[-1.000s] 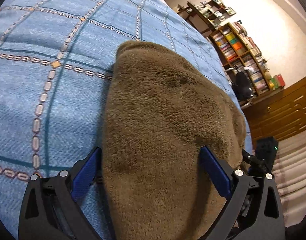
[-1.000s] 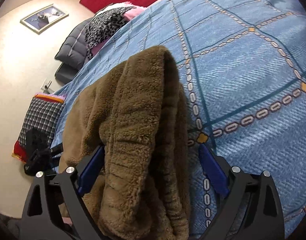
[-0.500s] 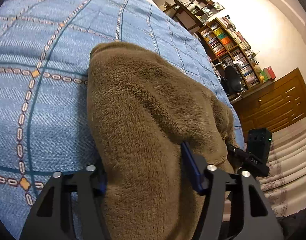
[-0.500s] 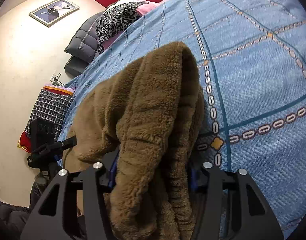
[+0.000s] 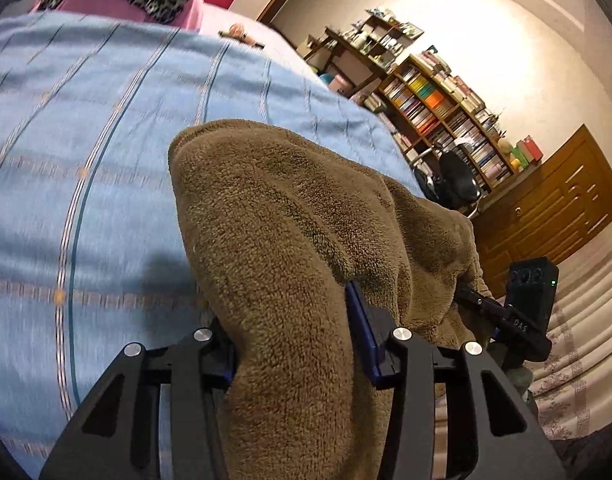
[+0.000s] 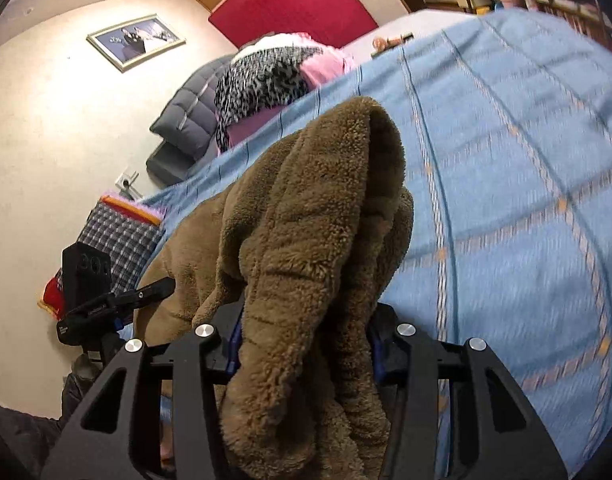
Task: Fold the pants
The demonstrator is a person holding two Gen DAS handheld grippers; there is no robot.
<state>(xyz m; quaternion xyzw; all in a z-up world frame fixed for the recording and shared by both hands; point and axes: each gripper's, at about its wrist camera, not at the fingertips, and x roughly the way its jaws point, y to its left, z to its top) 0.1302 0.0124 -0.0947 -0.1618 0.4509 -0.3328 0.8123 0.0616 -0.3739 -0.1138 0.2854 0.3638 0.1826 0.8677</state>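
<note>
The brown fleece pants [image 5: 290, 240] lie bunched on the blue patterned bedspread [image 5: 86, 160], near its front edge. My left gripper [image 5: 294, 344] is shut on a thick fold of the pants and lifts it off the bed. My right gripper [image 6: 306, 336] is shut on another thick fold of the same pants [image 6: 313, 220], also raised over the bedspread [image 6: 525, 200]. The right gripper also shows at the right of the left wrist view [image 5: 521, 312], and the left gripper at the left of the right wrist view [image 6: 106, 300]. The blue pads are mostly buried in fleece.
Pillows and a leopard-print blanket [image 6: 262, 80] lie at the head of the bed. Bookshelves [image 5: 445, 120] and a wooden cabinet [image 5: 553, 208] stand beyond the bed's right side. A checked cushion [image 6: 118, 236] leans against the wall on the left.
Both grippers closed on the pants and have lifted the folds up off the bed, tilting upward so more of the room shows.
</note>
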